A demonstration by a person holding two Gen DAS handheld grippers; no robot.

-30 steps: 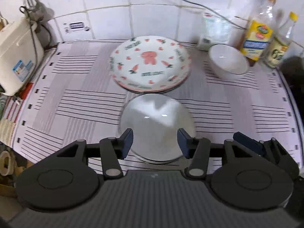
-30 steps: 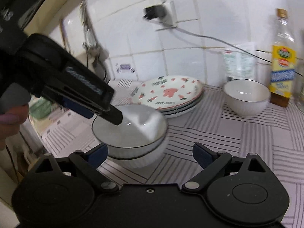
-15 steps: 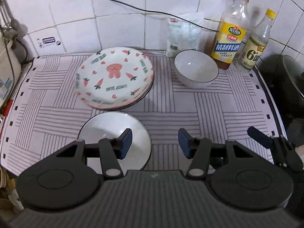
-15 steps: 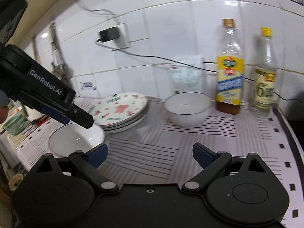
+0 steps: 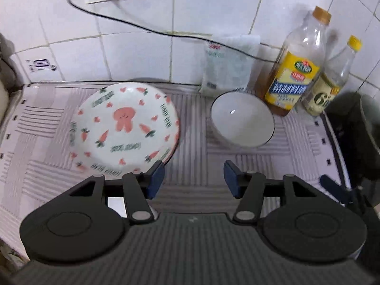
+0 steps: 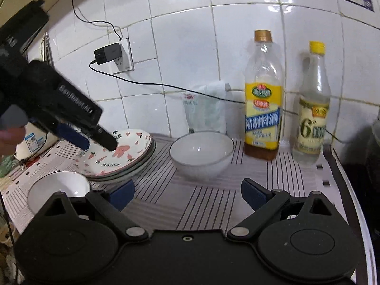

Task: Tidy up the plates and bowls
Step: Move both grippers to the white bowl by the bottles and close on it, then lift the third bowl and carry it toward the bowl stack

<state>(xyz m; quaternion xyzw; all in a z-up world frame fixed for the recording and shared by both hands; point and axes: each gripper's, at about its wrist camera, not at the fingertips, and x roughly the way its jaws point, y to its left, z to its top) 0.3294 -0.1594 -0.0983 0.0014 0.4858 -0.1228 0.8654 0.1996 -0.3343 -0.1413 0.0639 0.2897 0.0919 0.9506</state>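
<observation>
Over the striped tabletop [image 5: 194,142], the left gripper [image 5: 193,181] is opening with nothing between its jaws and the right gripper [image 6: 187,196] is wide and empty, with the plates [image 5: 123,128] beside one bowl [image 5: 242,125] and another bowl [image 6: 58,187] nearer.

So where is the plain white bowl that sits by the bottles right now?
The white bowl stands on the striped mat, just in front of the yellow-labelled bottle and a plastic bag, right of the stack of carrot-patterned plates.
</observation>
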